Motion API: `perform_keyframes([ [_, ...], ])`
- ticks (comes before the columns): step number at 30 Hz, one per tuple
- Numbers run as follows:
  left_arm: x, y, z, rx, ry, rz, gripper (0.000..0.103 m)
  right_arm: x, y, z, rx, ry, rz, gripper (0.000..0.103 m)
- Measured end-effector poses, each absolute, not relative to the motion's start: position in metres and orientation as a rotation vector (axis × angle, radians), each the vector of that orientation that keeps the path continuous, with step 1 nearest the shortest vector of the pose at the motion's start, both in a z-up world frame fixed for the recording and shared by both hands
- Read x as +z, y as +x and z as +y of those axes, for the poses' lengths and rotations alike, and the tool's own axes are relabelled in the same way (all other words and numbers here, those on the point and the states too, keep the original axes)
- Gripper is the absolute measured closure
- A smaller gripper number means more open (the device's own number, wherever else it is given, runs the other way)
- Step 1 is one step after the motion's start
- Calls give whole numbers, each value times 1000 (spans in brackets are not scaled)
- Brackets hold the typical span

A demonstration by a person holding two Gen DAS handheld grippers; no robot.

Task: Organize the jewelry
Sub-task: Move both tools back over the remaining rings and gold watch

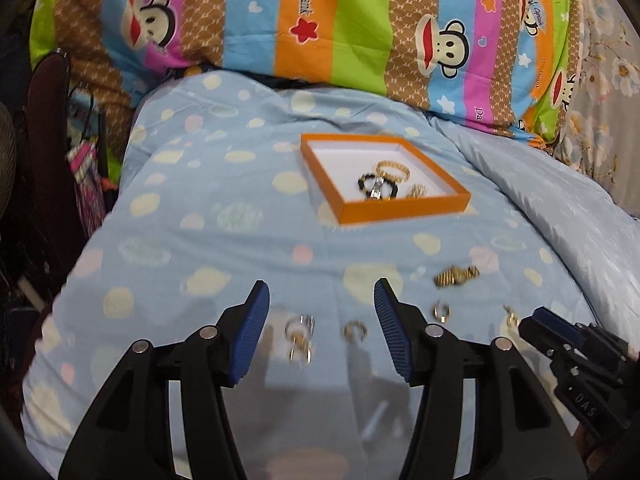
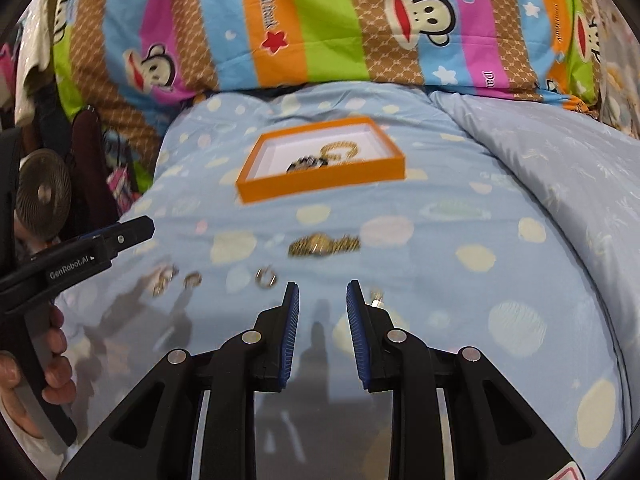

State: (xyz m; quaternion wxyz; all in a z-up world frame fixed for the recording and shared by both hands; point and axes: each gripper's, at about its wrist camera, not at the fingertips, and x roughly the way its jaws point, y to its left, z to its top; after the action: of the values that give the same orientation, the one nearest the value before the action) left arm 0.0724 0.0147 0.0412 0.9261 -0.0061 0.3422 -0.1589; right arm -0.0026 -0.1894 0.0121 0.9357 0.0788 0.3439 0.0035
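Note:
An orange tray (image 1: 404, 210) (image 2: 320, 186) with a white floor lies on the blue bedcover and holds a gold bracelet (image 1: 394, 170), a black bead bracelet (image 1: 366, 182) and other pieces. A gold watch (image 1: 456, 276) (image 2: 324, 245) lies on the cover in front of the tray. Small rings (image 1: 300, 326) (image 1: 355, 330) (image 1: 440, 312) (image 2: 266, 278) (image 2: 192, 279) lie nearer me. My left gripper (image 1: 322, 298) is open and empty above the rings. My right gripper (image 2: 322, 292) is open and empty; a small gold piece (image 2: 376, 296) lies by its right finger.
A striped monkey-print pillow (image 1: 320, 20) lies behind the tray. The bed's left edge drops to dark clutter and a fan (image 2: 42, 196). A folded pale blue quilt (image 2: 560, 168) rises on the right.

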Motion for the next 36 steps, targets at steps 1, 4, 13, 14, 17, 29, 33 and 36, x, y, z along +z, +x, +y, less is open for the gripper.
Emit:
perform_keyframes([
  [1,38,68,19,-329,-34,717,50,11,-5,-188,14,164,709,78],
  [4,32,58,25,-323,-54,720,50,12,-4,-187,7,161,705,77],
  [13,21,41,30,-306,-18,712,45,10,56,-186,94,-127,756,77],
  [14,19,42,31,-304,-14,719,45,9,63,-185,104,-158,759,77],
  [17,16,46,35,-308,-49,739,45,4,82,-185,137,-198,783,77],
  [29,5,58,41,-321,-111,815,45,-10,126,-187,222,-134,893,63],
  [33,3,59,41,-312,-112,825,45,-11,130,-193,196,-43,909,67],
  [36,3,60,43,-303,-116,834,45,-9,119,-194,145,-1,909,83],
])
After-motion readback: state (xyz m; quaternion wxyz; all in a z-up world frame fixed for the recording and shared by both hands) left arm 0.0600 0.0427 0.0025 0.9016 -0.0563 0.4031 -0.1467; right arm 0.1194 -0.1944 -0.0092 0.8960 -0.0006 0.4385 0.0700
